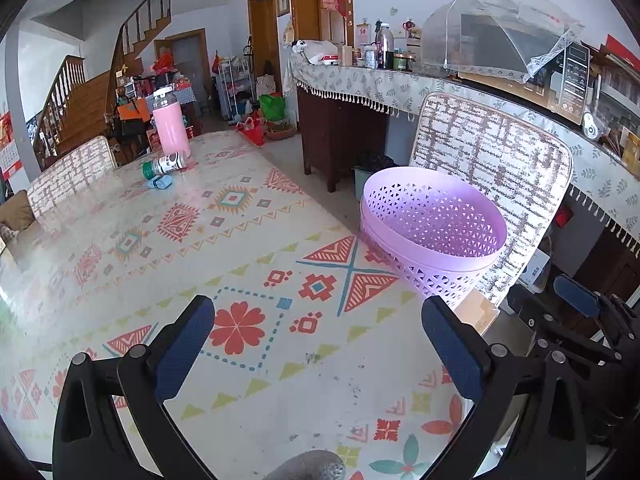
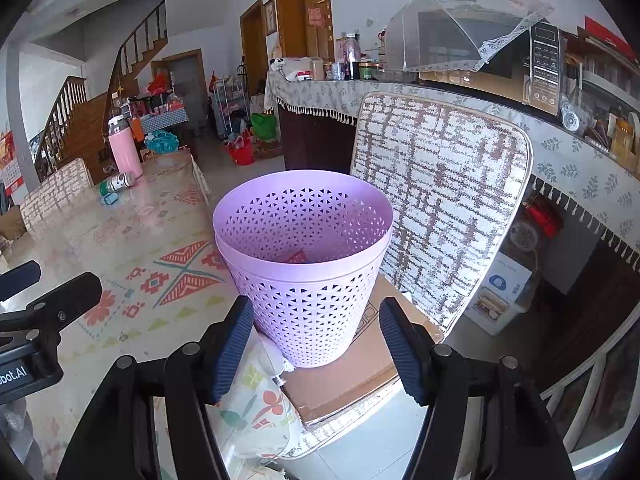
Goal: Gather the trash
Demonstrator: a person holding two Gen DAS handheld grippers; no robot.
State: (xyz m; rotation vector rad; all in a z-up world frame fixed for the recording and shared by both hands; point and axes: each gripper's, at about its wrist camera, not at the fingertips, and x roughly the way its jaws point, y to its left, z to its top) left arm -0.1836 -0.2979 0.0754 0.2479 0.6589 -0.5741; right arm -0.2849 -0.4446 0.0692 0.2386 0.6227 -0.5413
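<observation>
A lilac perforated basket (image 2: 304, 280) stands on a flat cardboard box (image 2: 344, 376) on a chair seat beside the table; something red (image 2: 298, 258) lies at its bottom. My right gripper (image 2: 318, 348) is open just in front of the basket's base, and its fingers do not press on the basket. My left gripper (image 1: 318, 344) hangs open over the patterned tablecloth (image 1: 240, 240), nothing between its fingers. Far across the table lie a small tipped bottle with a green cap (image 1: 166, 164) and a small blue object (image 1: 160, 181). The basket (image 1: 432, 232) sits at the table's right edge.
A tall pink bottle (image 1: 171, 128) stands upright behind the tipped bottle. The chair's padded back (image 2: 436, 200) rises right behind the basket. A sideboard with jars, a mesh food cover (image 1: 496, 28) and a microwave runs along the right wall. A second chair (image 1: 68, 176) stands at the table's far left.
</observation>
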